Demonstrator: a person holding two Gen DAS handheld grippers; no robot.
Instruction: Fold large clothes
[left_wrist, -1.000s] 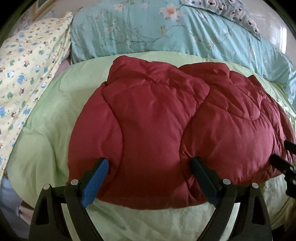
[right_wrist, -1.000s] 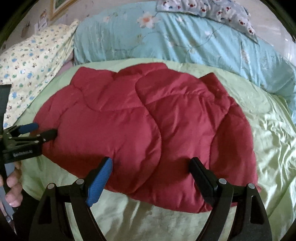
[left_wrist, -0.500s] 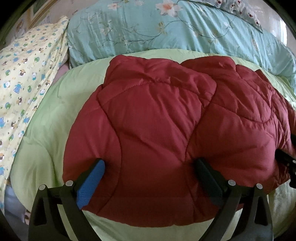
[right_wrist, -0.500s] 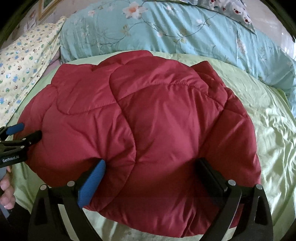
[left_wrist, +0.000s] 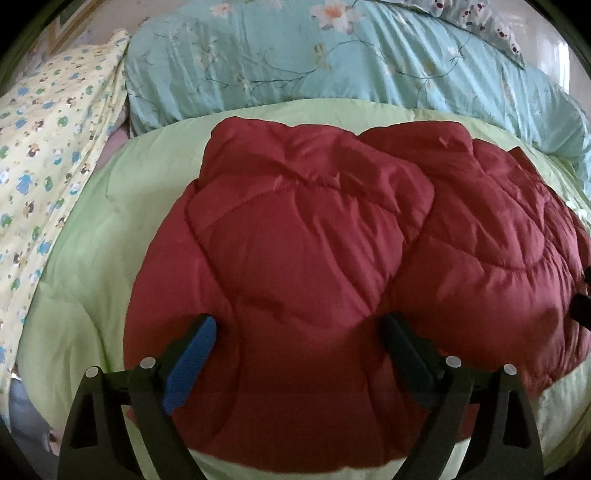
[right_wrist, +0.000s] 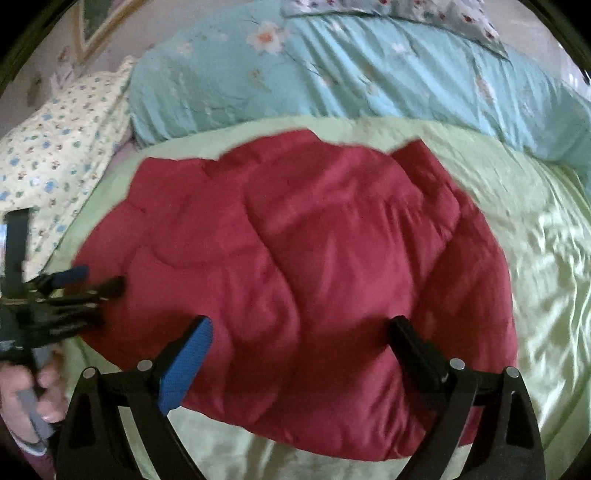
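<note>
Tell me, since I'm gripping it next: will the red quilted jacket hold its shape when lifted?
Probably not: the red quilted jacket lies puffy and creased, so it would likely sag. Its sheen suggests slippery fabric. Padding probably makes it light.

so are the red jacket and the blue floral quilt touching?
Apart. The right wrist view shows a strip of green bedspread between the red jacket and the blue floral quilt.

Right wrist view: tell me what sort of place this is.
Most likely a bedroom: a red padded jacket lies on a bed's green quilt, with a blue floral duvet and a patterned pillow behind.
</note>
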